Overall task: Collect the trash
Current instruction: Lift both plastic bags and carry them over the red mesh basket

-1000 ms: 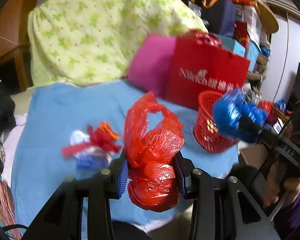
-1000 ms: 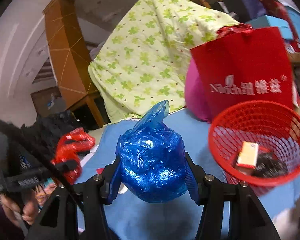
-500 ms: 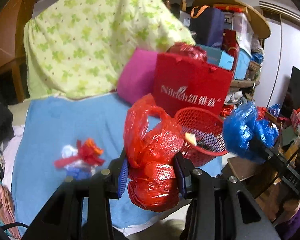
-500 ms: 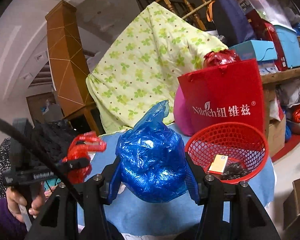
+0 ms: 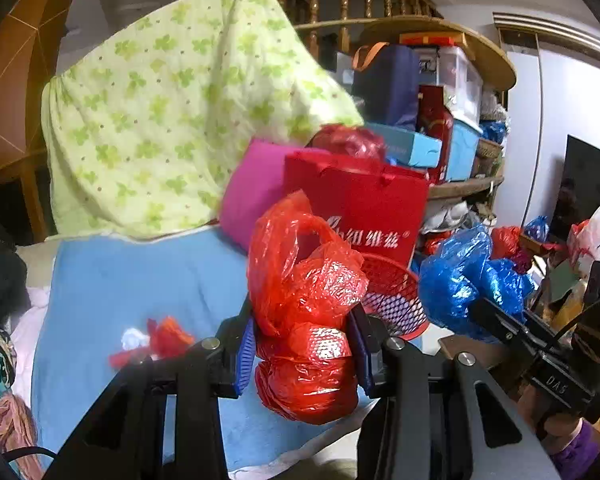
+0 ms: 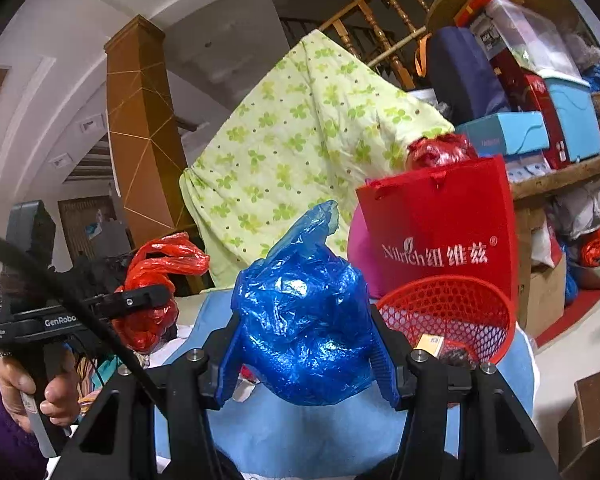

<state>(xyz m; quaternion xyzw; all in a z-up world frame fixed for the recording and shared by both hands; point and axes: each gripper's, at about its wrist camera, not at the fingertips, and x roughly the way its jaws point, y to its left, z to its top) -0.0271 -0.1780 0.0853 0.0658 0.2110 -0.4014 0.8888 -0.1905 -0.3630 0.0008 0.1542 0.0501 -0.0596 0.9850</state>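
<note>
So two bags, one per gripper. Left gripper [image 5: 302, 354] is clamped on a crinkly, shiny red plastic bag [image 5: 304, 312], handles flopping up, just left of the red mesh basket [image 5: 392, 300]. Right gripper [image 6: 306, 354] squeezes a scrunched glossy blue plastic bag [image 6: 304, 320], left of that one basket [image 6: 448, 316]. One scrap pile [image 5: 152, 340] lies farther left.

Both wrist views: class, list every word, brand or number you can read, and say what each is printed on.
"Nilrich" with Chinese characters: red paper bag.
"GenRobo", cut off by a cable: side of the left gripper.
"DA5": body of the right gripper.
Labels on the shelf boxes and the small box in the red basket: too small to read.
</note>
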